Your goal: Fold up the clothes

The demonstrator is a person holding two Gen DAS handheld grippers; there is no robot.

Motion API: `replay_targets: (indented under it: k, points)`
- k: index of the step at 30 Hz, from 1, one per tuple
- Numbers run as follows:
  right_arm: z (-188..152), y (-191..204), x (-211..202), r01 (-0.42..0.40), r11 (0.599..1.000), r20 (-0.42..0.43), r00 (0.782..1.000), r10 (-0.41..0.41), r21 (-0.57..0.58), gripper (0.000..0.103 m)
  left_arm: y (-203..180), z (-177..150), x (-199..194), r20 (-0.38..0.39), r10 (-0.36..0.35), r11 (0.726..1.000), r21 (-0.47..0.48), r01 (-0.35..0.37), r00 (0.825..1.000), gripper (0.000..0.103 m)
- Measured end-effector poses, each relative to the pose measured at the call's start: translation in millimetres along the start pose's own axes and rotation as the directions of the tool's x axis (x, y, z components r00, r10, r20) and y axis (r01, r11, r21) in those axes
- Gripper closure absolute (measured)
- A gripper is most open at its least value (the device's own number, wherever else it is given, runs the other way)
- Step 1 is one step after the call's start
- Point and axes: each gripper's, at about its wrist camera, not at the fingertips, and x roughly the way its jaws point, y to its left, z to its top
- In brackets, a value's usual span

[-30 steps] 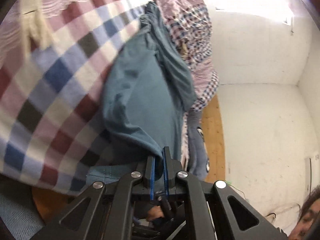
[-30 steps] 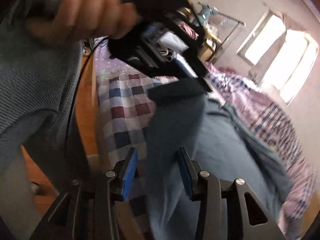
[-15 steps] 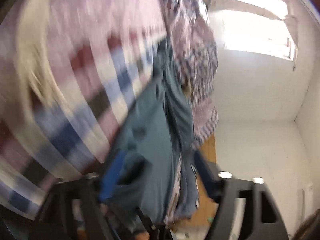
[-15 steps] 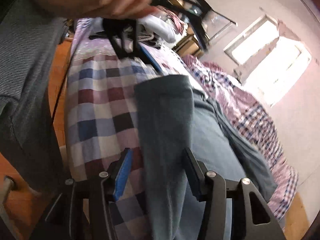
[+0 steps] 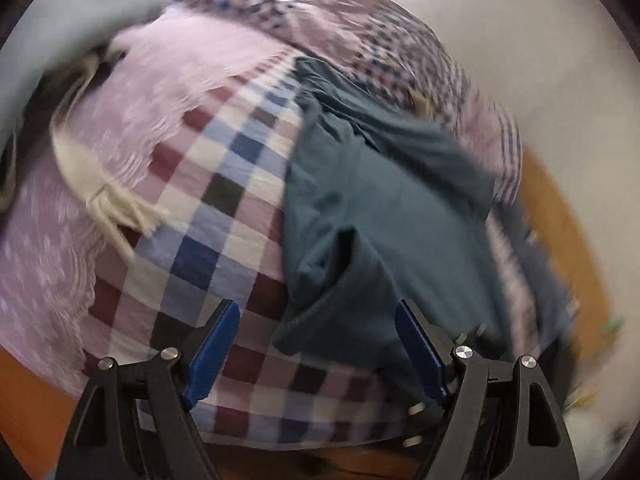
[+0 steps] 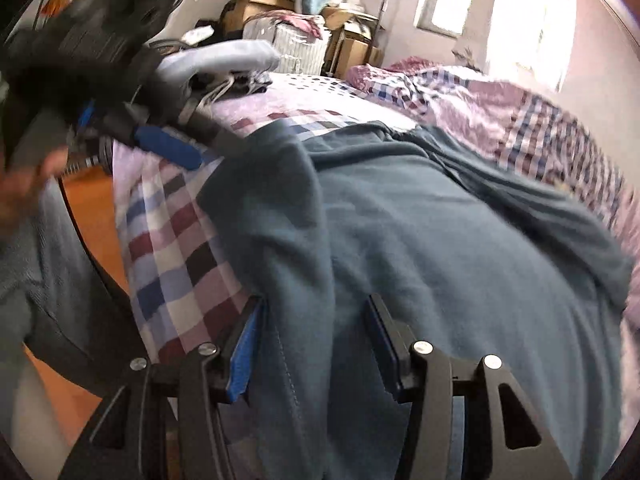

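A teal-blue garment (image 5: 372, 208) lies spread on a checked bedsheet (image 5: 224, 208); it also fills the right wrist view (image 6: 420, 248), with one part folded over along its left side. My left gripper (image 5: 316, 344) is open and empty, above the garment's near corner. It shows in the right wrist view (image 6: 160, 136) at the upper left, held by a hand. My right gripper (image 6: 316, 344) is open, its fingers either side of the folded strip near the garment's edge, not closed on it.
A plaid quilt (image 6: 520, 120) is bunched along the far side of the bed. Folded clothes (image 6: 224, 60) lie at the bed's head, with boxes and a suitcase (image 6: 292, 40) behind. Orange wooden floor (image 6: 92, 216) lies beside the bed. A pale lacy cloth (image 5: 132, 120) lies left.
My left gripper has opened, let go of the garment and pulled back from it. The released part now lies folded on the garment. My right gripper stayed open and moved lower over the garment.
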Motion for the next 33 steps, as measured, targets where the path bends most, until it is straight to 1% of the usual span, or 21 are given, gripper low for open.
replay_targets:
  k: [4, 6, 8, 9, 10, 11, 12, 13, 15, 16, 18, 21, 22, 24, 26, 27, 29, 31, 32, 33]
  points:
    - [-0.9, -14.6, -2.1, -0.061, 0.996, 0.007, 0.998, 0.061, 0.071, 0.048, -8.5, -11.5, 7.5, -0.046, 0.042, 0.995, 0.089, -0.038, 0.998, 0.021]
    - [-1.5, -19.6, -3.1, -0.084, 0.992, 0.011, 0.996, 0.083, 0.096, 0.048, -12.8, -17.2, 11.2, -0.068, 0.064, 0.99, 0.133, -0.055, 0.996, 0.024]
    - [-2.9, -15.4, -4.2, -0.072, 0.994, 0.01, 0.997, 0.072, 0.081, 0.048, -3.4, -19.4, 8.3, -0.071, 0.042, 0.994, 0.108, -0.034, 0.997, 0.03]
    - [-4.7, -13.0, -6.4, -0.068, 0.995, 0.009, 0.998, 0.068, 0.079, 0.048, -0.9, -17.4, 9.1, -0.072, 0.032, 0.995, 0.093, -0.025, 0.997, 0.041]
    - [-5.9, -11.1, -8.0, -0.064, 0.995, 0.008, 0.998, 0.063, 0.076, 0.048, 1.4, -16.2, 9.6, -0.073, 0.025, 0.997, 0.079, -0.019, 0.997, 0.056]
    - [-5.9, -9.8, -9.1, -0.053, 0.996, 0.008, 0.999, 0.053, 0.069, 0.048, 2.6, -16.8, 9.0, -0.082, 0.02, 0.997, 0.073, -0.014, 0.996, 0.064]
    - [-5.6, -8.2, -10.7, -0.033, 0.998, 0.009, 0.999, 0.032, 0.056, 0.048, 3.1, -18.4, 7.9, -0.093, 0.018, 0.997, 0.072, -0.011, 0.995, 0.079]
    - [-5.3, -6.5, -12.2, -0.012, 0.999, 0.01, 1.0, 0.012, 0.043, 0.048, 2.2, -19.9, 7.4, -0.105, 0.01, 0.998, 0.07, -0.003, 0.994, 0.088]
    - [-2.8, 1.2, -19.1, 0.056, 0.998, 0.031, 0.998, -0.056, -0.012, 0.048, 0.2, -24.0, 1.6, -0.114, -0.016, 0.997, 0.072, 0.024, 0.993, 0.093]
    - [-1.2, 6.0, -24.7, 0.075, 0.996, 0.052, 0.996, -0.073, -0.039, 0.048, -0.1, -25.9, -4.1, -0.111, -0.037, 0.997, 0.07, 0.044, 0.993, 0.094]
    - [2.6, 15.0, -36.4, 0.104, 0.991, 0.099, 0.991, -0.095, -0.08, 0.048, 0.7, -29.5, -16.5, -0.094, -0.089, 0.994, 0.053, 0.094, 0.992, 0.097]
    - [7.1, 28.1, -48.7, 0.127, 0.983, 0.155, 0.982, -0.106, -0.131, 0.048, 3.3, -32.1, -28.4, -0.072, -0.165, 0.986, 0.004, 0.166, 0.984, 0.098]
    - [8.3, 33.6, -52.5, 0.14, 0.979, 0.175, 0.978, -0.112, -0.152, 0.048, 3.2, -32.9, -31.6, -0.063, -0.195, 0.981, -0.014, 0.195, 0.979, 0.099]
    - [9.8, 45.0, -57.2, 0.159, 0.969, 0.207, 0.971, -0.119, -0.188, 0.048, 2.5, -33.7, -37.0, -0.044, -0.267, 0.963, -0.047, 0.265, 0.963, 0.099]
    - [10.7, 56.1, -60.7, 0.168, 0.962, 0.231, 0.966, -0.117, -0.217, 0.048, 3.1, -33.7, -45.0, -0.021, -0.35, 0.934, -0.085, 0.347, 0.937, 0.099]
    - [11.1, 60.5, -62.5, 0.157, 0.963, 0.237, 0.966, -0.104, -0.22, 0.048, 4.2, -33.2, -47.8, -0.008, -0.38, 0.92, -0.103, 0.377, 0.925, 0.099]
    - [12.0, 69.0, -65.9, 0.131, 0.965, 0.244, 0.967, -0.074, -0.226, 0.048, 7.1, -31.6, -51.7, 0.023, -0.427, 0.894, -0.138, 0.426, 0.904, 0.099]
    - [13.6, 76.3, -68.5, 0.088, 0.97, 0.235, 0.971, -0.033, -0.226, 0.048, 10.8, -30.6, -54.5, 0.052, -0.466, 0.867, -0.172, 0.468, 0.883, 0.099]
    - [14.9, 80.1, -68.9, 0.085, 0.969, 0.238, 0.971, -0.029, -0.231, 0.048, 13.7, -30.6, -54.9, 0.065, -0.48, 0.855, -0.189, 0.483, 0.875, 0.099]
    - [16.5, 84.5, -68.3, 0.107, 0.965, 0.245, 0.968, -0.047, -0.239, 0.048, 15.8, -30.8, -55.7, 0.076, -0.491, 0.844, -0.204, 0.496, 0.868, 0.099]
